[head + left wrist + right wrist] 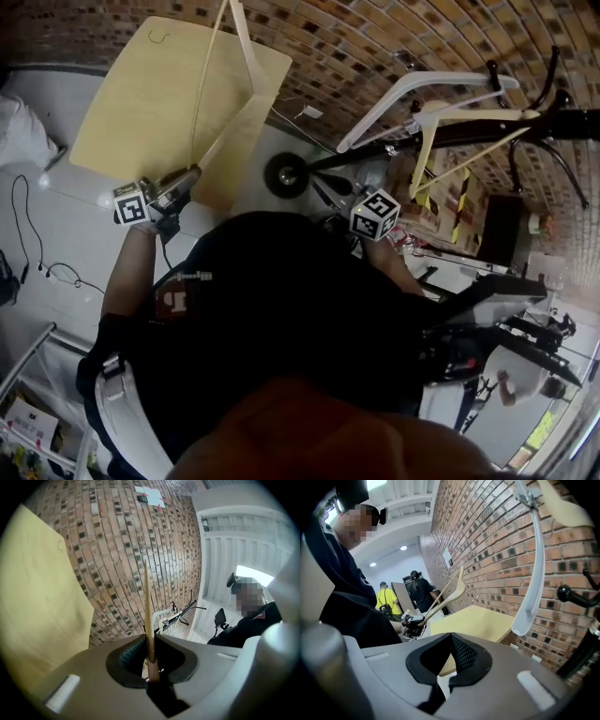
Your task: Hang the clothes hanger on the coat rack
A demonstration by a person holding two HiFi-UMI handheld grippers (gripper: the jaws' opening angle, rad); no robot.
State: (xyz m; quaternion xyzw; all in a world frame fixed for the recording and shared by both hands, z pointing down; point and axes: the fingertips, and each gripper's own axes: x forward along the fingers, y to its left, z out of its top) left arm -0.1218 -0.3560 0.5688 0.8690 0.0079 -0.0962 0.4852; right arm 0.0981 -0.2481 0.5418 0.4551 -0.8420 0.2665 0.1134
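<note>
My left gripper is shut on a pale wooden clothes hanger, which stands up from it over the yellow table. In the left gripper view the hanger shows edge-on, pinched between the pads. The black coat rack reaches across the upper right. A white hanger and a wooden hanger hang on it. My right gripper is shut on nothing, below the white hanger and a rack hook. Its marker cube shows beside the rack.
A brick wall runs behind the table and the rack. A black wheel sits at the rack's base. Boxes with yellow-black tape stand under the hung hangers. People stand far off. Cables lie on the floor.
</note>
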